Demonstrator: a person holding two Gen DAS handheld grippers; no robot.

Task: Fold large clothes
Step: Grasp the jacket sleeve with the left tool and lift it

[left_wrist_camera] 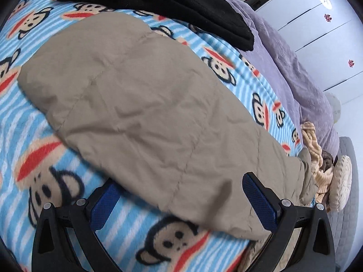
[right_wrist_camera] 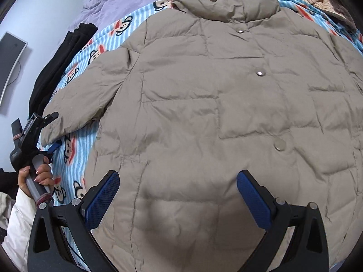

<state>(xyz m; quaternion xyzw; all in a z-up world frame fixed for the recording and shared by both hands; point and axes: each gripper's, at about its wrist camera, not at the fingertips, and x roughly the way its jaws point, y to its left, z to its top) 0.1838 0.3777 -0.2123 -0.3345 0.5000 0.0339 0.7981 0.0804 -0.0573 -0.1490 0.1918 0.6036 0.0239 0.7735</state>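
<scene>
Where the left wrist camera looks along its fingers, the left gripper (left_wrist_camera: 179, 195) stands with its jaws spread wide, holding nothing. The blue pads (left_wrist_camera: 258, 198) flank the near end of a tan quilted sleeve (left_wrist_camera: 136, 104), which lies between the jaws and runs away ahead of them. The right-hand pad sits over the sleeve's edge, though contact cannot be confirmed; the left-hand pad is over the monkey-print blanket (left_wrist_camera: 34, 158) that covers the bed. Ahead of the jaws and beyond the sleeve's far end lies a black garment (left_wrist_camera: 172, 2). To the right of the jaws a lilac blanket (left_wrist_camera: 295, 72) is bunched along the bed's edge, with a striped beige cloth (left_wrist_camera: 315, 149) nearer the right-hand finger.

In the right wrist view, the right gripper (right_wrist_camera: 178, 196) likewise has its jaws parted and empty, poised over the lower body of the tan puffer jacket (right_wrist_camera: 226, 113). The jacket lies flat, front side up, filling the space between and ahead of the jaws, its collar (right_wrist_camera: 229, 6) at the far end. Three metal snaps (right_wrist_camera: 260, 72) run in a line ahead of the right-hand finger. To the left of the jaws the sleeve extends outward, and the left gripper (right_wrist_camera: 51, 130) straddles its cuff, held by a person's hand (right_wrist_camera: 37, 176) in a white sleeve (right_wrist_camera: 18, 224).
</scene>
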